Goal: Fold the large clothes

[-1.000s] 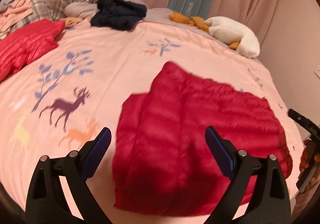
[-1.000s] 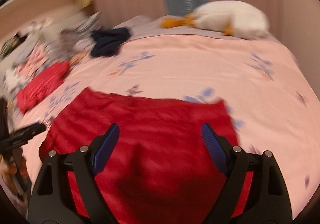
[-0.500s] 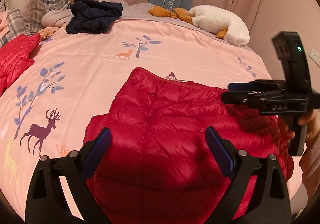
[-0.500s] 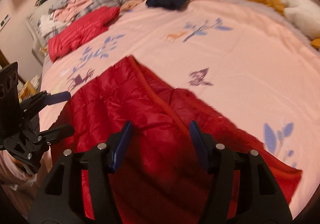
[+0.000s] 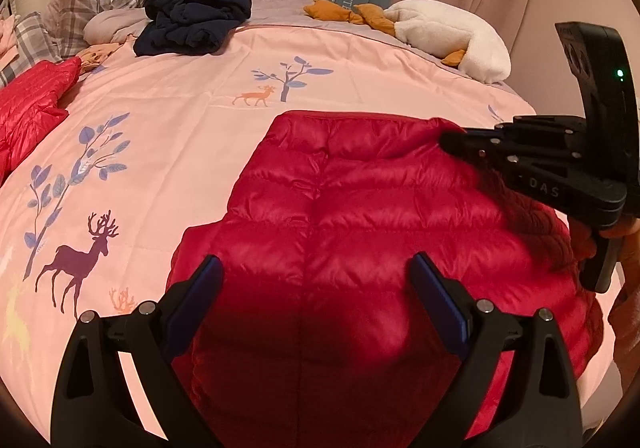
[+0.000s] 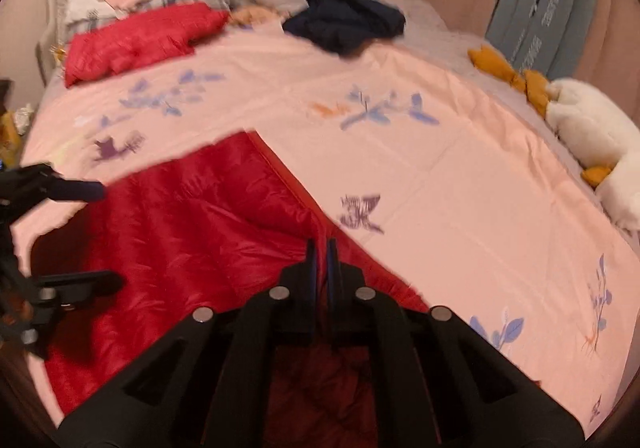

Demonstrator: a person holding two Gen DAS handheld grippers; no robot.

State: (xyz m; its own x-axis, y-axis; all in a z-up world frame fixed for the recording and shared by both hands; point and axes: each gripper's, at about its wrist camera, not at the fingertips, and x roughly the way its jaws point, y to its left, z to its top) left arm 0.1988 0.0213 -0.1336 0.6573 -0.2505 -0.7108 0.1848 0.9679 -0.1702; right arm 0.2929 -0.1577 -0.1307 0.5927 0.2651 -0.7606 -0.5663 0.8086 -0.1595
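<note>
A red down jacket (image 5: 340, 200) lies flat on the pink printed bedspread (image 5: 180, 108). My left gripper (image 5: 314, 260) hovers open over the jacket's near part, with nothing between its fingers. In the left wrist view my right gripper (image 5: 444, 138) reaches in from the right to the jacket's far right corner. In the right wrist view that gripper (image 6: 320, 244) is shut, its pads pinching the jacket's (image 6: 192, 216) stitched edge. The left gripper (image 6: 108, 236) shows at that view's left, open above the jacket.
A second red jacket (image 5: 28, 104) lies at the left by plaid pillows (image 5: 92, 0). A navy garment (image 5: 192, 24) is heaped at the back. A white and orange plush toy (image 5: 448, 36) rests at the far right edge. Curtains hang behind the bed.
My right gripper came in from the right, rolled, and its jaws closed on the jacket's far corner. The left gripper shifted over the jacket's near part and stayed open.
</note>
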